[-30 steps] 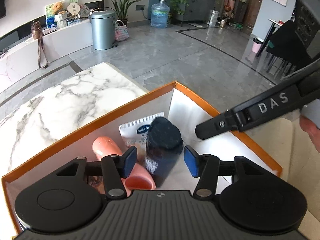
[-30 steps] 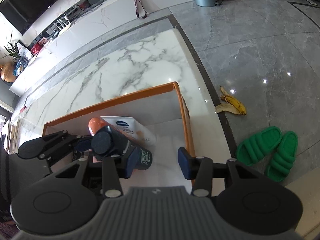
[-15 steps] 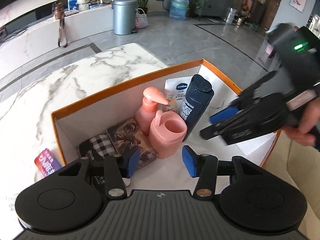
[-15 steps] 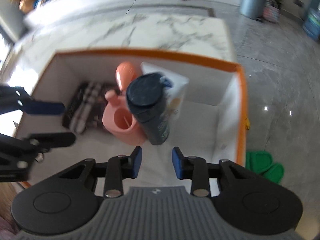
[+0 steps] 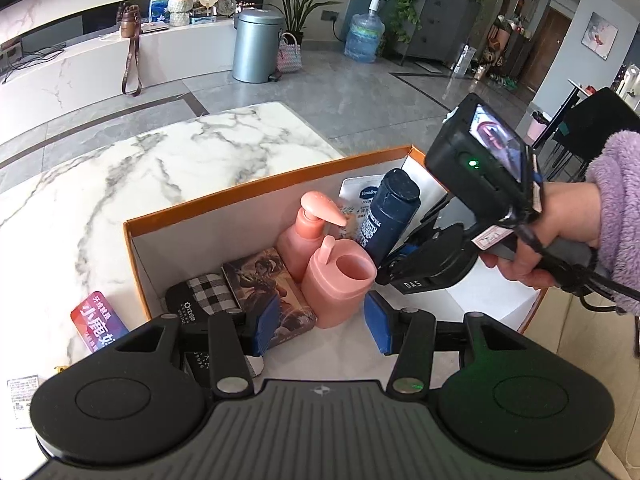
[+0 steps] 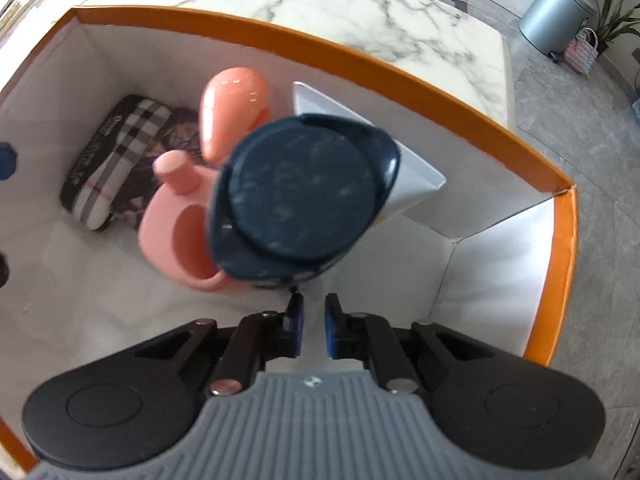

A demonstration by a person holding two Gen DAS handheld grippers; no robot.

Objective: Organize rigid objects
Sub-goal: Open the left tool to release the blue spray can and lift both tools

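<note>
Left wrist view: the left hand-held gripper (image 5: 320, 322) hovers part-open and empty over the box (image 5: 256, 196), where pump bottle (image 5: 306, 236), cup (image 5: 338, 284) and dark bottle (image 5: 386, 216) stand packed; a card (image 5: 98, 320) waits on the worktop (image 5: 120, 176). Right wrist view: the right hand-held gripper (image 6: 313, 332) has just been closing, now nearly shut, nothing between its pads.

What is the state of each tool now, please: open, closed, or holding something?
Left tool: open, empty, above the orange-rimmed white cardboard box.
Right tool: jaws just closing, nearly shut, empty, beside the dark blue plastic bottle.
</note>
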